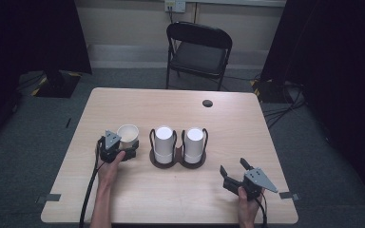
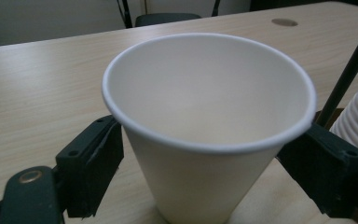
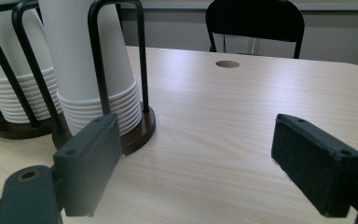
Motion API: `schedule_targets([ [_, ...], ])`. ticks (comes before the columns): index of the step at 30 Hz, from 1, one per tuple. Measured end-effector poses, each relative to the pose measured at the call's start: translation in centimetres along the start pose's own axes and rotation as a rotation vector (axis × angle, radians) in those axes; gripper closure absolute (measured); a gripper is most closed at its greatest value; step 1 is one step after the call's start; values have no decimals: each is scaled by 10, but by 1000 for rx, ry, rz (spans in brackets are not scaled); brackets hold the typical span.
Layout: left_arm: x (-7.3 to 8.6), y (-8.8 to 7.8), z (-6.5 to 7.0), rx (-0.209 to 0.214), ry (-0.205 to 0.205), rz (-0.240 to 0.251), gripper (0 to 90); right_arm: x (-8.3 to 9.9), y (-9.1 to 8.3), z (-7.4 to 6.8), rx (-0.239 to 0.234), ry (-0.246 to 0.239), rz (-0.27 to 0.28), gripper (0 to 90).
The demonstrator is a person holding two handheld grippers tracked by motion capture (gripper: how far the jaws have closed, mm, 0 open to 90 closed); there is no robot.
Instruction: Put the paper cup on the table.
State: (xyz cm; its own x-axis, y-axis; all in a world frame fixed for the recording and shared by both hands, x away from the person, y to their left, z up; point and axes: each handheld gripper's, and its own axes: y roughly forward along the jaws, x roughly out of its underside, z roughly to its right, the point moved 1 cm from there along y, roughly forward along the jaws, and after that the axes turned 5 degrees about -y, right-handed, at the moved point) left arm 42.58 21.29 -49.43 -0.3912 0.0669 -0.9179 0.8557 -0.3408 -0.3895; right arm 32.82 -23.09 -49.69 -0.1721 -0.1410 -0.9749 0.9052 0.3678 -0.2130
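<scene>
I see a plain white paper cup [image 2: 205, 135] standing upright, mouth up, on the desk [image 1: 138, 199] between my left tongs [image 1: 132, 151], which are spread without pinching it, while my right tongs [image 3: 214, 158], also spread, face ribbed cup stacks [image 3: 98, 70] in black racks.

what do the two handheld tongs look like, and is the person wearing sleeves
Both tongs, left and right, are black, each with two flat rectangular jaws showing small screw holes. A grey three-cornered plate sits on top of each, and a black cable trails back toward the person. The forearms in the high view are bare, with no sleeves or gloves.
</scene>
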Motion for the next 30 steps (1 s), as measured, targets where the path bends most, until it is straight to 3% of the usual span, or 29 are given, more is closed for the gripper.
schedule_targets([
  [3,1,-3,-1,24,-43,17,155,0,0,0,1,0,2,151],
  [5,4,-6,-2,26,-28,8,156,0,-1,0,0,-1,4,151],
  [7,5,-8,-2,24,-32,9,156,0,-1,0,0,-1,6,150],
  [8,6,-9,-1,30,-54,22,156,0,-1,0,1,-1,8,150],
  [16,12,-22,6,35,-25,16,157,1,-3,0,8,1,24,149],
  [19,15,-27,11,77,-16,27,154,1,-3,0,9,-2,27,149],
  [24,16,-35,21,84,-6,28,154,1,-3,0,12,-3,28,148],
  [30,14,-47,33,108,-29,29,155,1,-3,-1,17,0,32,149],
])
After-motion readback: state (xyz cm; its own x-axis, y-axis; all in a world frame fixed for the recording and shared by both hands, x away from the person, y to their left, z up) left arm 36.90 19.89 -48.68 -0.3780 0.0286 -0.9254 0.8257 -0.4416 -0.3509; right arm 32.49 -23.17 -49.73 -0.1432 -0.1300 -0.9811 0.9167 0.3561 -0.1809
